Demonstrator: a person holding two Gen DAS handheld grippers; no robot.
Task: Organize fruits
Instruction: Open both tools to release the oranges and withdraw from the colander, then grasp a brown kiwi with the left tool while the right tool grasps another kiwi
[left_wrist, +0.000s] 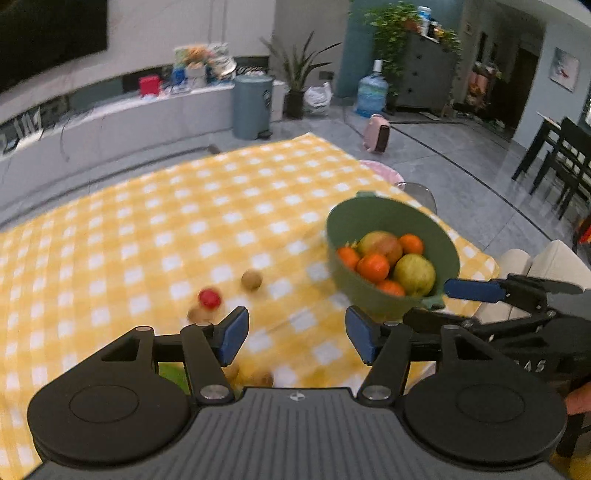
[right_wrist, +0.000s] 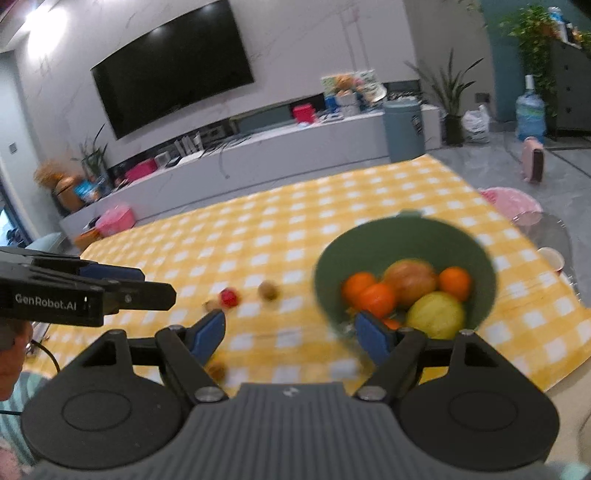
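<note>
A green bowl (left_wrist: 369, 218) stands on the yellow checked cloth (left_wrist: 147, 229) and holds oranges (left_wrist: 373, 266), a mango (left_wrist: 382, 244) and a yellow-green fruit (left_wrist: 414, 273). A small red fruit (left_wrist: 209, 298) and brown fruits (left_wrist: 251, 279) lie loose on the cloth to its left. My left gripper (left_wrist: 295, 334) is open and empty above the cloth, near the loose fruits. My right gripper (right_wrist: 291, 334) is open and empty, its right finger in front of the bowl (right_wrist: 406, 236). The red fruit (right_wrist: 229, 297) and a brown fruit (right_wrist: 267, 290) show beyond it.
More small brown fruits (left_wrist: 258, 376) lie close under my left gripper. The right gripper (left_wrist: 476, 290) reaches in beside the bowl. The cloth's right edge (right_wrist: 569, 332) is near the bowl. A TV unit, bin (left_wrist: 253, 107) and dark chairs (left_wrist: 554, 158) stand beyond.
</note>
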